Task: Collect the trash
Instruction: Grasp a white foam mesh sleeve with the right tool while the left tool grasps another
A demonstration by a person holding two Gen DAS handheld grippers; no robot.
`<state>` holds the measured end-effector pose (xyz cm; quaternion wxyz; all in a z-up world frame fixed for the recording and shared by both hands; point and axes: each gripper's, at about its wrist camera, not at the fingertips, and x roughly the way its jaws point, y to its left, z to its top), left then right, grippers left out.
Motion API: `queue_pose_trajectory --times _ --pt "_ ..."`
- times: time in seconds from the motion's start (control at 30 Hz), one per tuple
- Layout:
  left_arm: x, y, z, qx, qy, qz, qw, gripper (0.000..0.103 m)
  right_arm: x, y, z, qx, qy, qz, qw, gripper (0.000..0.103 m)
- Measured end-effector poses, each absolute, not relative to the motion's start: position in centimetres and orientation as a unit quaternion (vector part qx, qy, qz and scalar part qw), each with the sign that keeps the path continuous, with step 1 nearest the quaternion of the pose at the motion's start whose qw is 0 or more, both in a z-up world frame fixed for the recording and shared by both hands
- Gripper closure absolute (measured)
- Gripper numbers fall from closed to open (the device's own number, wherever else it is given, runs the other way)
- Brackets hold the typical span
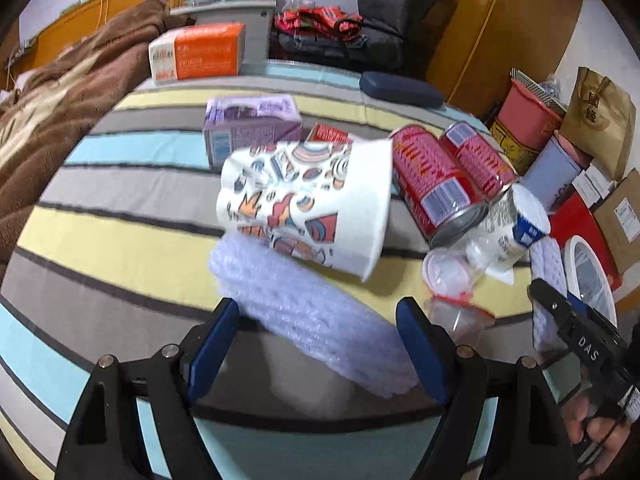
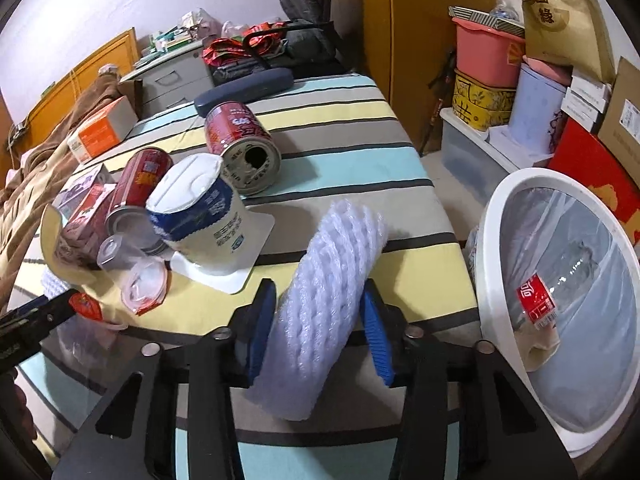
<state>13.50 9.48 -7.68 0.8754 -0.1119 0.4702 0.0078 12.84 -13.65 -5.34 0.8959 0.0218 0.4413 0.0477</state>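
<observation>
1. The striped bedspread [image 2: 340,120] in yellow, grey and light blue fills most of both views, with the trash piled centre-left in the right wrist view.
2. The white round trash bin with a clear liner [image 2: 492,216] sits at the right edge of that view, a clear plastic bottle with a red label [image 2: 560,288] already inside.
3. There are two white foam mesh sleeves. One [image 2: 320,304] sits bottom centre between the right gripper's [image 2: 318,334] blue pads, which look clamped on its sides. The other [image 1: 304,308] lies between the left gripper's [image 1: 320,344] pads, which stand apart and aren't pressing it.
4. Probably best to keep the squeeze gentle since the foam will squash, then carry it over the bin rim before letting go.
5. One patterned paper cup [image 1: 308,200] lies tipped over in the middle of the left view.
6. One white yogurt tub with a blue band [image 2: 200,216] stands upside down.
7. Red tin cans: three. [image 2: 240,148] [image 2: 138,188] The third is only guessed from the left view, hard to be sure.
</observation>
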Motion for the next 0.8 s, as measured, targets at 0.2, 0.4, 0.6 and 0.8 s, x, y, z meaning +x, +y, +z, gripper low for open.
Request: queue_pose_trajectory --times 0.2,0.4,0.6,0.8 --pt "12.0 10.3 -7.2 -0.079 0.480 0.010 0.873 0.031 12.5 -14.0 -5.2 0.030 0.434 0.052 0.899 0.070" --pt "11.4 12.4 -7.4 -0.111 0.488 0.003 0.866 0.044 12.2 -13.9 -5.3 0.034 0.433 0.061 0.899 0.072" --pt "11.6 14.3 -7.4 -0.143 0.475 0.048 0.867 0.043 12.0 -13.9 -5.2 0.036 0.433 0.064 0.898 0.072" --pt "12.1 15.3 -7.7 -0.157 0.463 0.076 0.869 0.040 12.2 -14.1 -5.3 0.039 0.433 0.065 0.898 0.072"
